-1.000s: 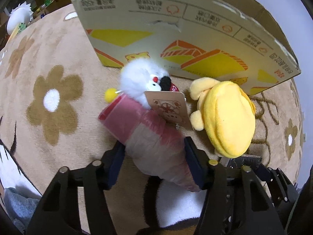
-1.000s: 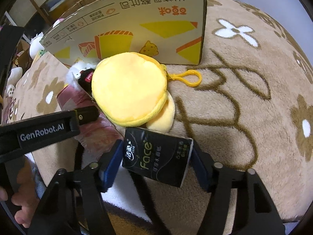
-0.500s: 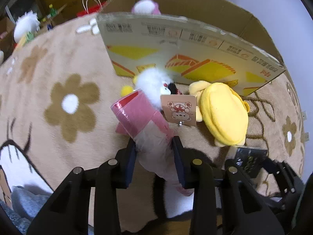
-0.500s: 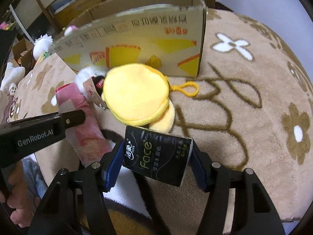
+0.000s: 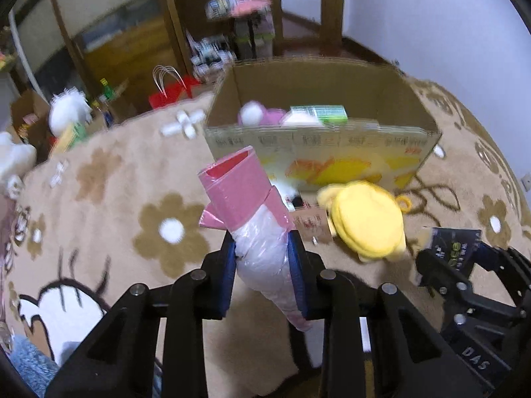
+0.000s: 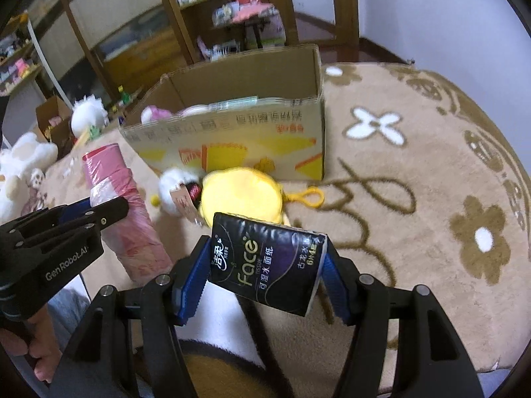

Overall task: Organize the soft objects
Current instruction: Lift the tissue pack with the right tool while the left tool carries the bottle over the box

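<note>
My left gripper (image 5: 262, 265) is shut on a pink plastic-wrapped tissue pack (image 5: 245, 212) and holds it above the rug; the pack also shows in the right wrist view (image 6: 119, 205). My right gripper (image 6: 265, 272) is shut on a black "Face" tissue pack (image 6: 265, 262), also seen in the left wrist view (image 5: 451, 245). An open cardboard box (image 5: 318, 152) stands ahead, with a pink plush and a green-white pack inside. A yellow plush (image 5: 365, 222) and a white fluffy toy (image 6: 172, 185) with a card tag lie on the rug before the box (image 6: 232, 142).
A beige flower-pattern rug (image 6: 415, 199) covers the floor. White plush toys (image 6: 26, 159) lie at the far left. Wooden shelves (image 6: 232, 10) with small items and a red bag (image 5: 169, 93) stand behind the box.
Both grippers have risen with their packs, away from the rug. The inside of the box has come into view. The plush toys have stayed on the rug.
</note>
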`<action>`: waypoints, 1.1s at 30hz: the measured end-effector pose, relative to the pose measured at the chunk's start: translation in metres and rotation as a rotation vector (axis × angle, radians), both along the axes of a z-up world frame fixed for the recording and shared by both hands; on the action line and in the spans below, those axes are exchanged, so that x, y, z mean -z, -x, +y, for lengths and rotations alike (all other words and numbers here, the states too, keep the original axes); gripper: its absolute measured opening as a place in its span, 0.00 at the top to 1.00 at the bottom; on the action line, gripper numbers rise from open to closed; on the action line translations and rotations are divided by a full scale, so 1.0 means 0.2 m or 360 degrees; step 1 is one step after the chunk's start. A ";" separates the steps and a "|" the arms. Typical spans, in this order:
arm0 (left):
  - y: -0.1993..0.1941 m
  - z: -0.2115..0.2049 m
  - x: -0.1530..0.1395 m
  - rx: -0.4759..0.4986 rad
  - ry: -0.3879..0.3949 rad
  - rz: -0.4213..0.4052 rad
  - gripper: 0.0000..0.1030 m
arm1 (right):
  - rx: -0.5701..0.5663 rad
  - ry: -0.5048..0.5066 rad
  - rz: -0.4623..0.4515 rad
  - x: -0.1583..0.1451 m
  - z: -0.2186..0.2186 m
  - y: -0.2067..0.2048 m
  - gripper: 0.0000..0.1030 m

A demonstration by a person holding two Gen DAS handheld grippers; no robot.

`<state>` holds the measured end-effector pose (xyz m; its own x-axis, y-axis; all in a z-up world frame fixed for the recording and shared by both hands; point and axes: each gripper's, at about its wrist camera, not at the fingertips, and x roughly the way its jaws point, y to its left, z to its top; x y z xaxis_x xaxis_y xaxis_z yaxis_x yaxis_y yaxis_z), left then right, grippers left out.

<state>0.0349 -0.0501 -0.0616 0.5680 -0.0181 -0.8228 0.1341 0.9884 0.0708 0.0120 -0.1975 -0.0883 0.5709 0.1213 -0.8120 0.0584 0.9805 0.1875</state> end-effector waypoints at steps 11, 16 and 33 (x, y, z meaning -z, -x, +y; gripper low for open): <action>0.07 0.05 -0.24 -0.0028 0.0023 -0.0408 0.73 | 0.0073 0.0095 -0.0363 -0.28 -0.04 0.08 0.35; 0.08 0.03 -0.32 0.0024 -0.0031 -0.0489 0.74 | 0.0134 0.0084 -0.0453 -0.38 -0.10 0.10 0.35; 0.03 0.01 -0.43 0.0136 0.0044 -0.0628 0.82 | 0.0178 0.0009 -0.0562 -0.46 -0.18 0.02 0.35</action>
<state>0.0283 -0.0488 0.0239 0.8356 -0.0979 -0.5405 0.1837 0.9772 0.1069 0.0086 -0.2342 0.0030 0.8254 0.0386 -0.5632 0.0978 0.9728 0.2100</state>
